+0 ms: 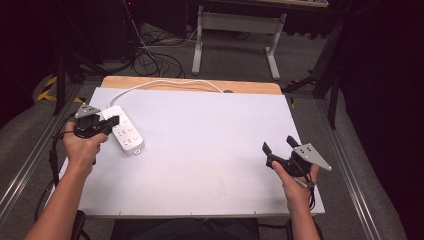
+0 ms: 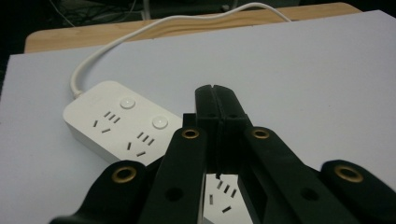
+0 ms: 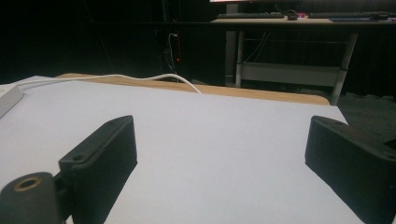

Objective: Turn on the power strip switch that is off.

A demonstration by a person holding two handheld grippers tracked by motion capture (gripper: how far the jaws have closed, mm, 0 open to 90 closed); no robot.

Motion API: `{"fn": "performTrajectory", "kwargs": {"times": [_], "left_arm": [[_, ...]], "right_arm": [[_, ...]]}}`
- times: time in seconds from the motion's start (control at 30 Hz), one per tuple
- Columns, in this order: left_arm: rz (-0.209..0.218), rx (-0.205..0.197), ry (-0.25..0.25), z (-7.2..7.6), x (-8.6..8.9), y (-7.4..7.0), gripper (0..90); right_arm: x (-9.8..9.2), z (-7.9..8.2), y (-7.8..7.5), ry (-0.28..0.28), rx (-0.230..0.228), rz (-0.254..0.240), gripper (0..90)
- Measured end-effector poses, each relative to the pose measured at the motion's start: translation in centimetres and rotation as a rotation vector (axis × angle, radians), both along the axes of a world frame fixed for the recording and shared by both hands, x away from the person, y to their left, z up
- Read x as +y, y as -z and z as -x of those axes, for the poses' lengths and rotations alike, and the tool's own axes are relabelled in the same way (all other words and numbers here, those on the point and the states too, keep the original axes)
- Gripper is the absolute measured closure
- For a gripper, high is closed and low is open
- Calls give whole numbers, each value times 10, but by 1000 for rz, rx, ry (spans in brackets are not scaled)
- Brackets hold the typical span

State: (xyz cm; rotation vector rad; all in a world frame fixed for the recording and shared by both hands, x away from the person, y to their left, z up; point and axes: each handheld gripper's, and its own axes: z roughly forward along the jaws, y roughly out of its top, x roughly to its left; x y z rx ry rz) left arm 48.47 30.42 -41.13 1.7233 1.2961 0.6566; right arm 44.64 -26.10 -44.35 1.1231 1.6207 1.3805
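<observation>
A white power strip [image 1: 125, 132] lay flat on the left part of the pale grey tabletop [image 1: 210, 150], its long side running at a slant from the far left toward the near middle. In the left gripper view its top face [image 2: 119, 119] showed rows of socket slots and two round white buttons. A white cable [image 1: 165, 82] left its far end, curved up to the back edge of the tabletop and ran along the strip of bare wood there; the same cable [image 2: 187, 21] crossed the top of the left gripper view.

The left hand-held gripper [image 1: 111, 121] hung over the near-left side of the power strip, its tips above the strip's face in the high view. Its jaws were fully closed, pad against pad, with nothing between them; in its own view the closed tips [image 2: 217, 109] stood in front of the strip, and whether they touched it could not be told. A person's left hand [image 1: 82, 145] gripped its body, the forearm coming in from the bottom left.

The right hand-held gripper [image 1: 278, 145] was well apart from the strip, near the right edge of the tabletop, held by the right hand [image 1: 295, 182]. Its jaws stood wide open and held nothing, with bare tabletop between them. Beyond the tabletop stood the white legs of another desk [image 1: 235, 40] on a dark floor.
</observation>
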Motion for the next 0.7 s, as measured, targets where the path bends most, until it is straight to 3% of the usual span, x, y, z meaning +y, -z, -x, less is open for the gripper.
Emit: {"fn": "performTrajectory", "kwargs": {"times": [0.17,0.37,0.7], "left_arm": [[7,-58,-43,10,1,3,898],[54,-127,-82,32,6,5,897],[75,-179,-81,62,9,3,813]], "right_arm": [[0,0,0,1,2,-2,95],[0,0,0,1,2,-2,95],[1,0,0,-3,2,3,96]]}}
